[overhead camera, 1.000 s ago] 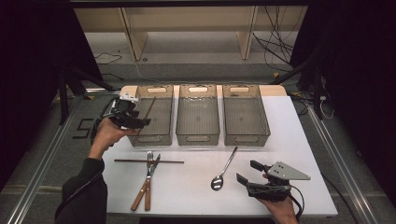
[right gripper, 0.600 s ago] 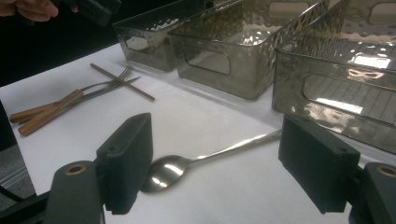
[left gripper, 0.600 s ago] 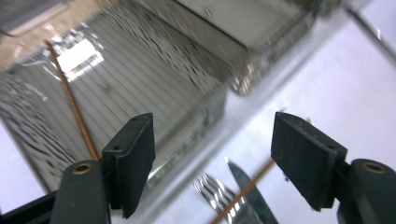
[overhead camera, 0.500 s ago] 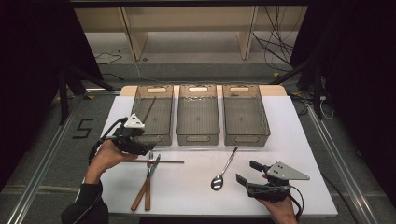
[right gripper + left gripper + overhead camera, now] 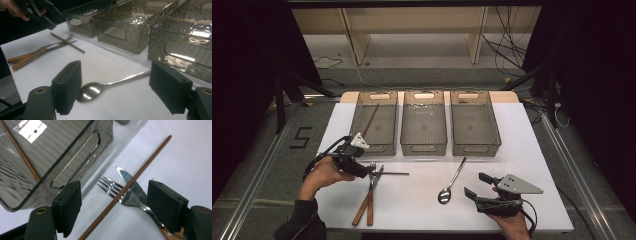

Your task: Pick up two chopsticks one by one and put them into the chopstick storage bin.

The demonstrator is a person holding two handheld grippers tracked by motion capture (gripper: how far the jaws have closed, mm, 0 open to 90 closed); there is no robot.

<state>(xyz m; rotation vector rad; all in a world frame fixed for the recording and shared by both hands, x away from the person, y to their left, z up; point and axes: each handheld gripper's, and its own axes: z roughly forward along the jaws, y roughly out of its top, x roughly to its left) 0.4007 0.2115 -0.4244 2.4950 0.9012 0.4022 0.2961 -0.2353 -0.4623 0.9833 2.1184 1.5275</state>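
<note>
A clear, smoke-tinted plastic bin with a cut-out handle [image 5: 423, 148] stands at the middle of the far side of a white bench [image 5: 522, 150]. A matching bin [image 5: 475, 150] sits just to its right, the two near but apart. In front of the middle bin and to its left, a steel fork with a wooden handle [image 5: 370, 207] and a serrated steel knife with a wooden handle [image 5: 360, 212] lie crossed, heads pointing toward the bins. Beyond the middle bin, on the floor, stands a pale wooden shelf unit [image 5: 417, 20], with black cables [image 5: 507, 50] trailing at its right. Left of the bench, a black numeral 5 [image 5: 301, 137] marks the grey floor.
</note>
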